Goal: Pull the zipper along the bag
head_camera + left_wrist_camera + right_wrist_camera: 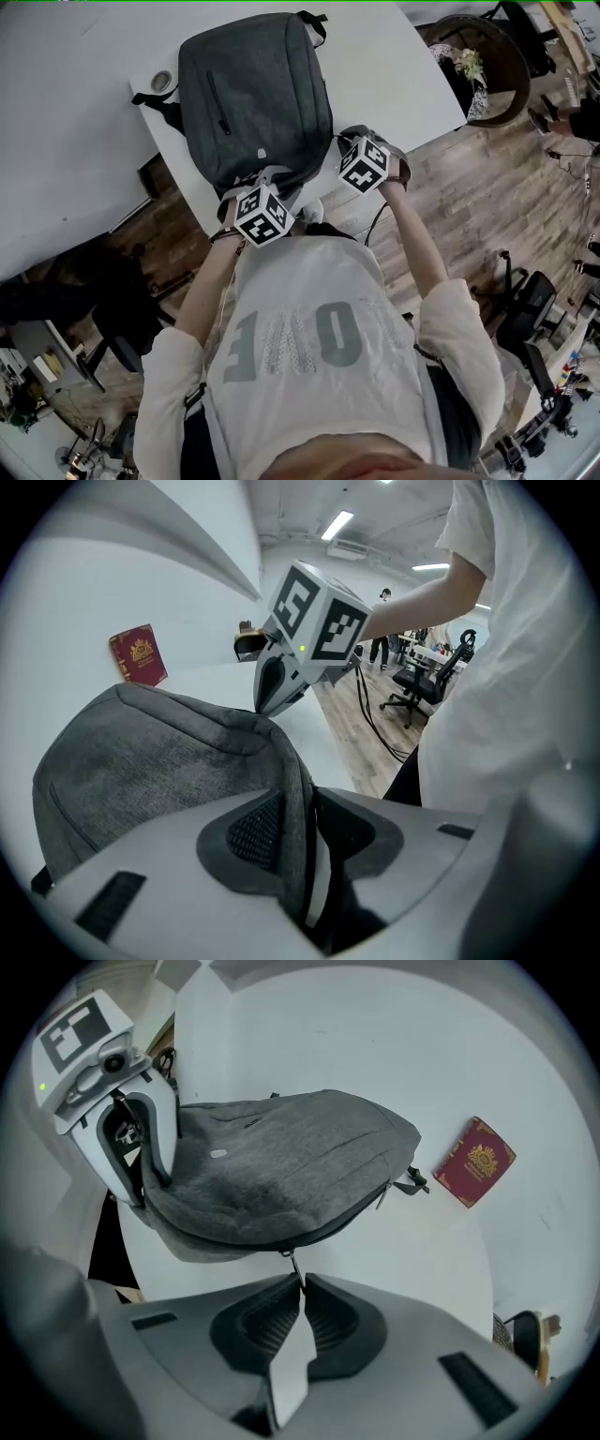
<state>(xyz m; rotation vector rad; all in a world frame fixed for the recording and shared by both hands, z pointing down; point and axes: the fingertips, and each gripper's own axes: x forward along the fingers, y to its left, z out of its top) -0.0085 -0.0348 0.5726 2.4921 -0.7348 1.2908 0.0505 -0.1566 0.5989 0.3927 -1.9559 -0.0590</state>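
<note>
A grey backpack (253, 94) lies flat on the white table (75, 112), its bottom end toward the person. My left gripper (265, 178) is shut on the bag's near edge; in the left gripper view the grey fabric rim (298, 789) is pinched between the pads of that gripper (305, 808). My right gripper (339, 142) is at the bag's right side. In the right gripper view it (301, 1283) is shut on the small metal zipper pull (293, 1265), which hangs from the dark zipper line on the bag (281, 1166).
A red booklet (475, 1162) lies on the table beyond the bag. A tape roll (161, 82) sits near the bag's left strap. The table's edge runs just under both grippers. A round chair (478, 56) stands on the wood floor at the upper right.
</note>
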